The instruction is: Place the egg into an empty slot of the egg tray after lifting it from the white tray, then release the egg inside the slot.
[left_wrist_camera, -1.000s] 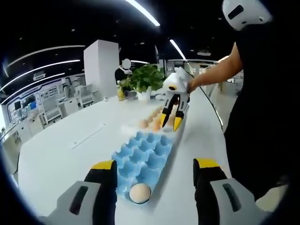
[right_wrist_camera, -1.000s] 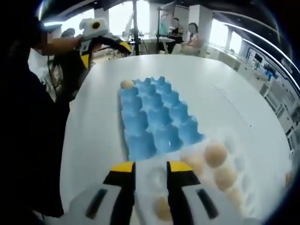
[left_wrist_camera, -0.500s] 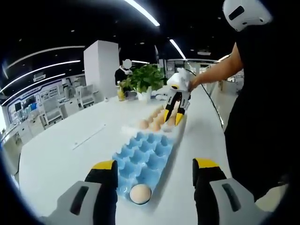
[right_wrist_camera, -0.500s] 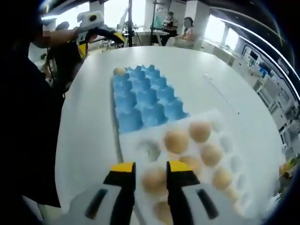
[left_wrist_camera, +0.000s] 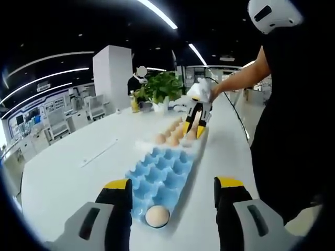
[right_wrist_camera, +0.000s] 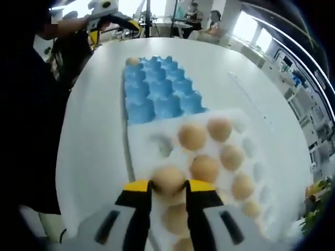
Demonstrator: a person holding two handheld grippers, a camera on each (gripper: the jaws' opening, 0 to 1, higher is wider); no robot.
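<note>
The right gripper brackets a light, brittle, smooth brown egg, apparently at its widest middle, over the white moulded tray; left gripper gapes idle.

A long white tabletop runs toward the centre of the left gripper view. Behind it stand a white pillar and a leafy green plant. Bright strip lights cross the dark ceiling; desks and chairs fill the left.
</note>
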